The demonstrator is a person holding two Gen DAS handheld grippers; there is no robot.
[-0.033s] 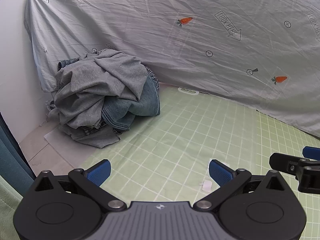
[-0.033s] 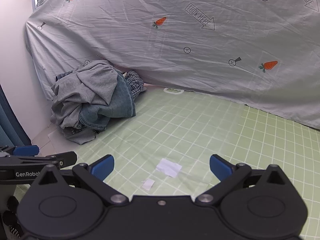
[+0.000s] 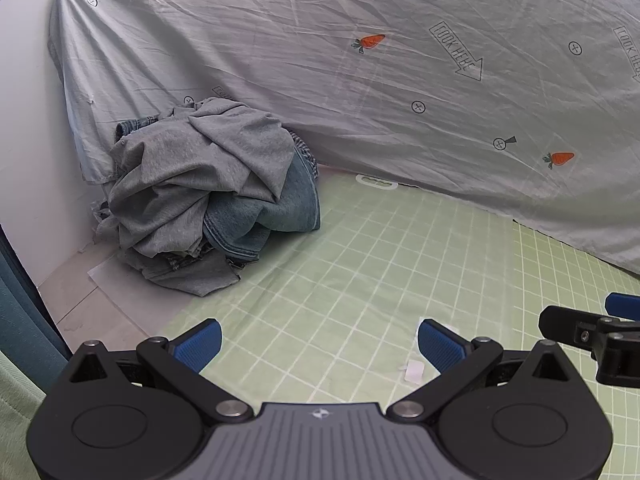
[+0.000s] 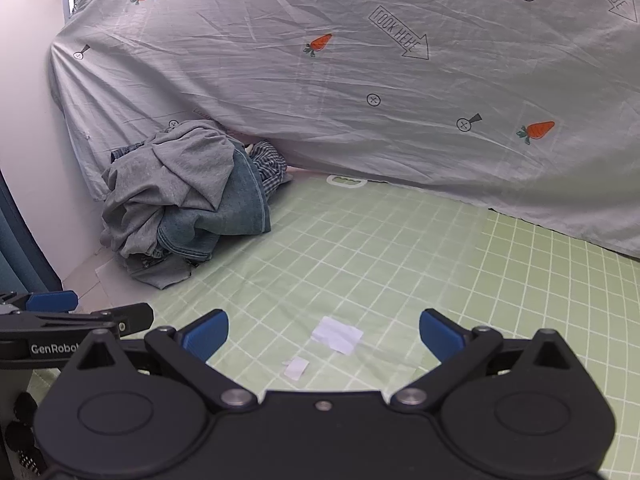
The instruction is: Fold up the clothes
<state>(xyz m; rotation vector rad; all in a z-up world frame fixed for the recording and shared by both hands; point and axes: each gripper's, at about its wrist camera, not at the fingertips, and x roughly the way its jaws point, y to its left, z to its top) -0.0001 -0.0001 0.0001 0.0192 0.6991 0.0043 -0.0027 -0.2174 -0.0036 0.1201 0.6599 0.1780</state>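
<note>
The right wrist view shows two white paper scraps (image 4: 337, 334) lying on the green gridded mat (image 4: 400, 248) just ahead of the right gripper (image 4: 322, 330), and a checked garment (image 4: 270, 164) tucked behind the pile; the left wrist view shows only one small scrap (image 3: 414, 372) beside the left gripper (image 3: 318, 344), and just an edge of the checked cloth. Each view also catches the other tool at its margin: the right gripper's finger at the right edge of the left view, the left gripper's finger at the left edge of the right view. Both grippers hover above the mat with jaws spread wide and nothing between the blue pads. The pile of clothes (image 3: 200, 192) sits at the far left corner of the mat, against the white wall (image 3: 24, 120) and the foot of a grey carrot-print sheet (image 3: 400, 80) draped behind it, well apart from both grippers. It is a crumpled heap: a grey knit garment (image 3: 192, 168) lies on top, blue denim (image 3: 276, 208) bulges out beneath on the right, and a flat grey layer (image 3: 192, 276) spreads at the base. The heap is roughly rounded, with no clear long axis or heading that can be determined.
</note>
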